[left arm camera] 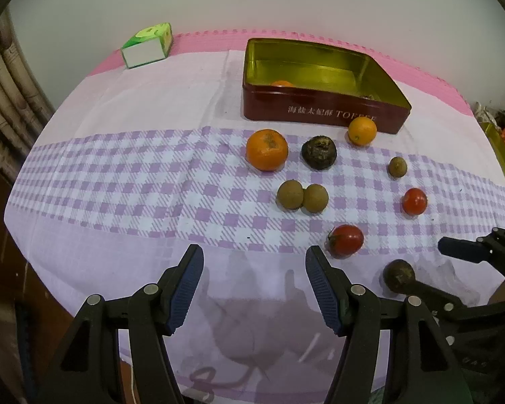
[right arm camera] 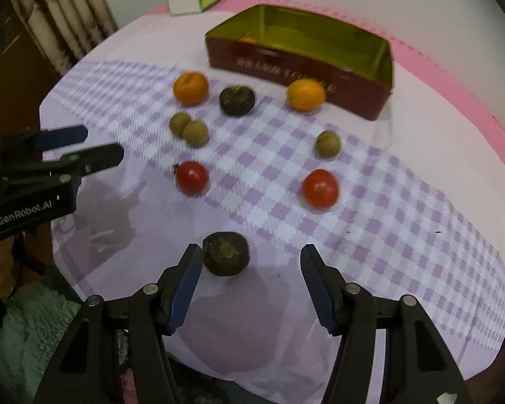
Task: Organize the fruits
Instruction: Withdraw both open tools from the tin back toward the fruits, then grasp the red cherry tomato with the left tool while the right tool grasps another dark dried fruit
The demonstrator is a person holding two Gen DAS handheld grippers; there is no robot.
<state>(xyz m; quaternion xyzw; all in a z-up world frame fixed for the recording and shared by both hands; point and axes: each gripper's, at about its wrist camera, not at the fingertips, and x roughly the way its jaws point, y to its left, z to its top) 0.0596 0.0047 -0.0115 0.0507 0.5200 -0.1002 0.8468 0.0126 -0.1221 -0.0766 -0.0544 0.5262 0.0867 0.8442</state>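
Note:
A red tin (left arm camera: 323, 114) with a gold inside stands at the back of the table (right arm camera: 299, 64); an orange fruit (left arm camera: 281, 83) lies in it. On the checked cloth lie two oranges (left arm camera: 266, 149) (left arm camera: 362, 130), two dark round fruits (left arm camera: 318, 152) (right arm camera: 225, 253), three brown longans (left arm camera: 290, 194) (left arm camera: 315, 197) (left arm camera: 397, 167) and two red tomatoes (left arm camera: 346, 239) (left arm camera: 414, 201). My left gripper (left arm camera: 252, 289) is open and empty over the near cloth. My right gripper (right arm camera: 247, 286) is open, with the near dark fruit just ahead by its left finger.
A green and white carton (left arm camera: 148, 45) lies at the back left of the table. A pink mat (left arm camera: 212, 38) runs along the far edge. Another gold tin's edge (left arm camera: 503, 158) shows at the right. A curtain (right arm camera: 60, 23) hangs to the left.

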